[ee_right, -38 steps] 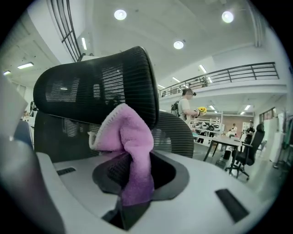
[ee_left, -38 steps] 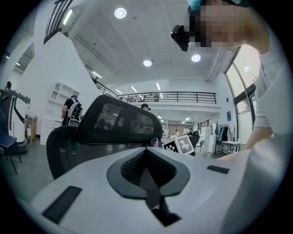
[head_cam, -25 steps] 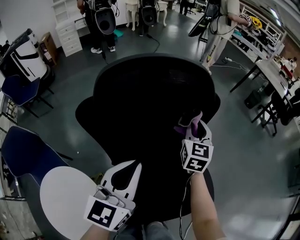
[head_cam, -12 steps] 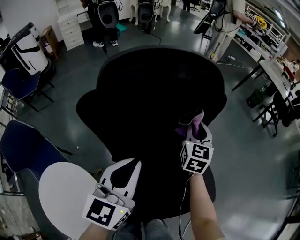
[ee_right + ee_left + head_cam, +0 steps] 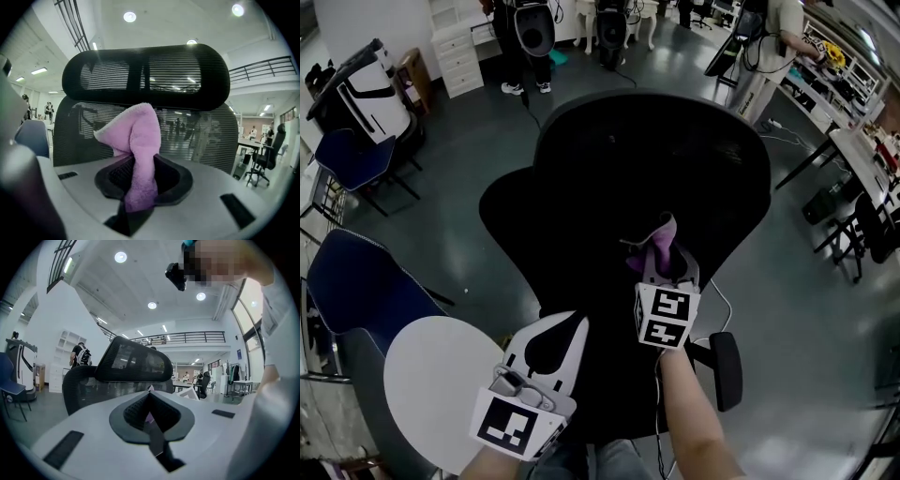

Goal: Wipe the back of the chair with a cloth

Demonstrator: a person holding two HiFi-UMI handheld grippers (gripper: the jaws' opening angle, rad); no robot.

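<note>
With your right gripper (image 5: 664, 267) pinching the purple cloth (image 5: 660, 236) at mid-frame, press its loose fold flat against the black chair back (image 5: 581, 178) and sweep evenly, your left gripper (image 5: 553, 339) idle lower left, jaws together on nothing.

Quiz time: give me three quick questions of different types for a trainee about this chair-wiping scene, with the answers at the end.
1. True or false: the right gripper is shut on the purple cloth.
2. Which part of the chair fills the top of the right gripper view? A: the mesh headrest. B: an armrest. C: the wheels.
3. Short answer: what is between the jaws of the left gripper?

Key
1. True; the cloth stands up out of its jaws.
2. A.
3. Nothing; the jaws are together with nothing held.
</note>
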